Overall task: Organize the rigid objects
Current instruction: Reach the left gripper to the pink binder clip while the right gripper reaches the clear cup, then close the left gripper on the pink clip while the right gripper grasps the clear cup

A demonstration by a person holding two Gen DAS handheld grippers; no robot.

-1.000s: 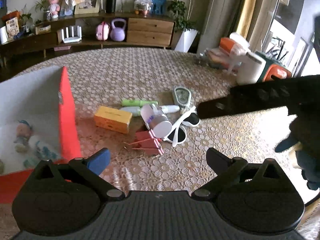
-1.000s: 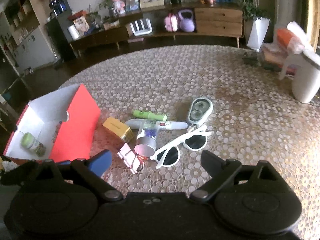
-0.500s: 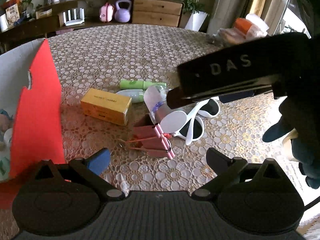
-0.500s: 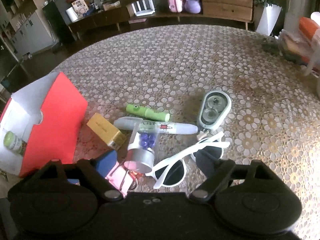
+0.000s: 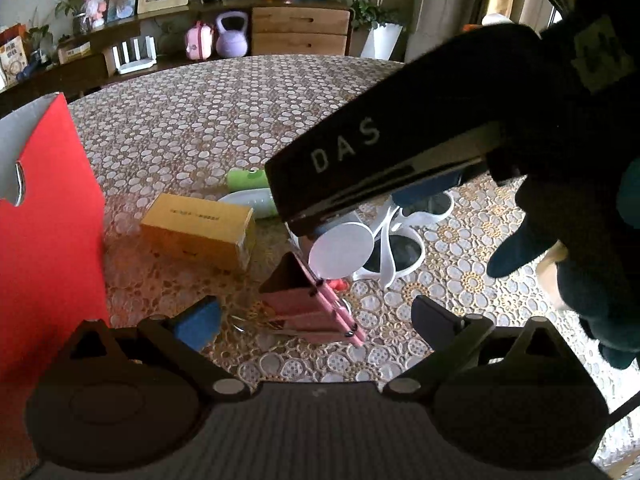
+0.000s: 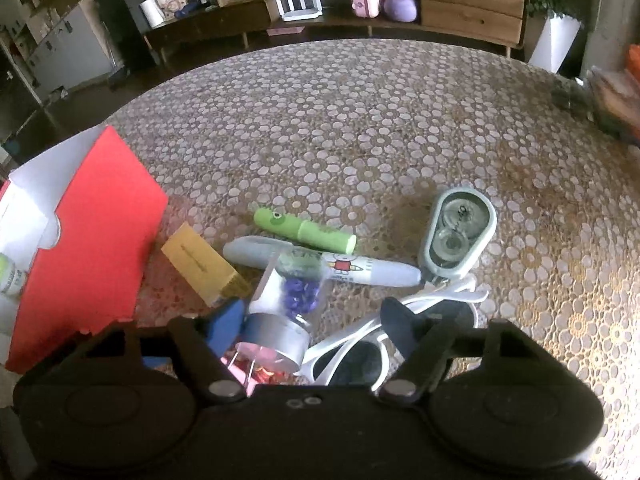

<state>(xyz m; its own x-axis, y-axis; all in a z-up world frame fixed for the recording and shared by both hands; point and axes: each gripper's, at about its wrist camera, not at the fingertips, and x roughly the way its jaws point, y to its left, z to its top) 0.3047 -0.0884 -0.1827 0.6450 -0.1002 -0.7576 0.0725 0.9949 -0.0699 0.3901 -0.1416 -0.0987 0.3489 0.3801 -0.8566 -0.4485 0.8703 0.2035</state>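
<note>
A pile lies on the lace-covered table: a clear jar [image 6: 286, 300] of purple bits with a silver lid, pink binder clips [image 5: 308, 304], a yellow box [image 5: 200, 228], white sunglasses [image 6: 352, 352], a green tube [image 6: 304, 230], a white marker [image 6: 352, 268] and a grey-green case [image 6: 456, 236]. My right gripper [image 6: 310, 318] hangs low over the jar. Its jaws are closing with the jar between them, and the pads stand apart from it. One right finger [image 6: 400, 324] overlaps the sunglasses. My left gripper [image 5: 314, 316] is open just above the binder clips. The right gripper's black body [image 5: 380, 160] hides part of the pile.
An open red box [image 5: 44, 232] with a white inside stands at the left, a small bottle [image 6: 8, 276] in it. A gloved hand [image 5: 580, 260] holds the right gripper. A low sideboard with a purple kettlebell [image 5: 230, 36] runs behind the table.
Both grippers have come down and closer to the pile. The right jaws have narrowed around the jar. The right gripper's body now covers more of the left wrist view.
</note>
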